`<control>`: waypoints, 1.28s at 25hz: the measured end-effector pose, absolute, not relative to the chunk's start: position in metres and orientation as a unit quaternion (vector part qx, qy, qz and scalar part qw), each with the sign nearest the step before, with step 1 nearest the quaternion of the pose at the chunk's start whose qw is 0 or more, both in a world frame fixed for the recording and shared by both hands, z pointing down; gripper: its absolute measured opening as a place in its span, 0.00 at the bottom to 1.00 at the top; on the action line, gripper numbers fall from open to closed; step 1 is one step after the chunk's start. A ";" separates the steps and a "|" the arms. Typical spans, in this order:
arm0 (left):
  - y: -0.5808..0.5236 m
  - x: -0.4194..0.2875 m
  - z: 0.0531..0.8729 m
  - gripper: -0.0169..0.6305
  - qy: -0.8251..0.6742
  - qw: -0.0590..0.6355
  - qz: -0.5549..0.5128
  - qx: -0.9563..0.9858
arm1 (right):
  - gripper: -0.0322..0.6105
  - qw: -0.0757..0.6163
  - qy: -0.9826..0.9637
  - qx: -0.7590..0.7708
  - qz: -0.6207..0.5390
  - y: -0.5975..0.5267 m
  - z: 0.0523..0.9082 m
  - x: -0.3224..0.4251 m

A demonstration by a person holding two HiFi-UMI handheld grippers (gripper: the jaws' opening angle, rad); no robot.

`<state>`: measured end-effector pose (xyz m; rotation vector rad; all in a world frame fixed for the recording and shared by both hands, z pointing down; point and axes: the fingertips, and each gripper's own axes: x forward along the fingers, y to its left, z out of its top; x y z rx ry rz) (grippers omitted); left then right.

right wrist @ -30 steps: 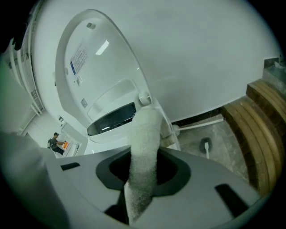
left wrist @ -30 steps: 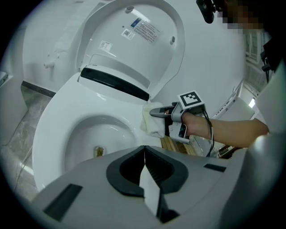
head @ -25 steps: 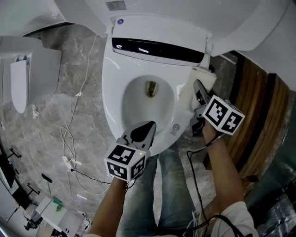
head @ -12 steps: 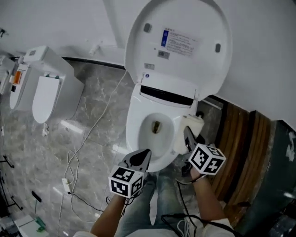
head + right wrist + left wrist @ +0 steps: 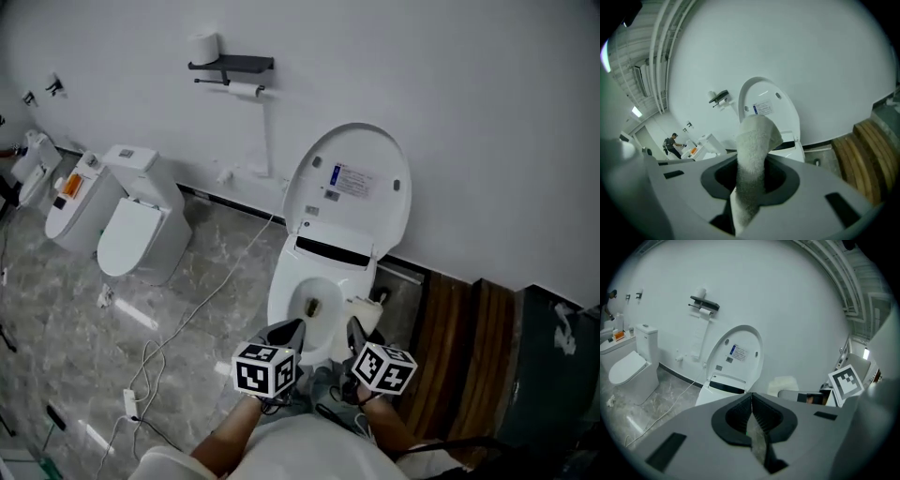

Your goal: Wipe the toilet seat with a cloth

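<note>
The white toilet has its lid [image 5: 349, 187] raised against the wall and its seat [image 5: 285, 298] down around the bowl. My right gripper [image 5: 359, 330] is shut on a white cloth [image 5: 366, 310], held just off the seat's right front. In the right gripper view the cloth [image 5: 757, 136] stands up out of the gripper [image 5: 751, 165] and hides part of the lid [image 5: 769, 104]. My left gripper [image 5: 287, 331] is shut and empty in front of the bowl. In the left gripper view its jaws [image 5: 751, 400] meet with nothing between them, and the cloth [image 5: 783, 383] shows to the right.
A second toilet [image 5: 133, 232] stands at the left. A paper roll holder [image 5: 232, 67] hangs on the wall. A white cable [image 5: 192, 314] trails over the marble floor. Wooden boards [image 5: 461, 352] lie right of the toilet. A person [image 5: 672, 143] stands far off.
The head view has pulled up and back, so the whole room shows. Both grippers have drawn back from the seat toward the body; the cloth came off the seat's right side with the right gripper.
</note>
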<state>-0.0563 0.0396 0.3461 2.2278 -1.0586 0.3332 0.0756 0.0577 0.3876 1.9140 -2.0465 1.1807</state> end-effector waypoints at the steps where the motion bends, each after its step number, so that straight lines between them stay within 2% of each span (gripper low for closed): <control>1: 0.044 -0.055 0.341 0.05 -0.404 0.321 0.121 0.848 | 0.19 0.062 -0.675 0.630 0.379 0.063 0.384 0.073; 4: 0.053 -0.048 0.333 0.05 -0.405 0.323 0.108 0.849 | 0.19 0.083 -0.681 0.627 0.368 0.072 0.379 0.062; 13: 0.061 -0.041 0.326 0.05 -0.390 0.301 0.124 0.861 | 0.19 0.080 -0.678 0.640 0.352 0.088 0.363 0.053; 32: 0.057 -0.040 0.330 0.05 -0.390 0.307 0.117 0.860 | 0.19 0.096 -0.677 0.640 0.352 0.087 0.367 0.058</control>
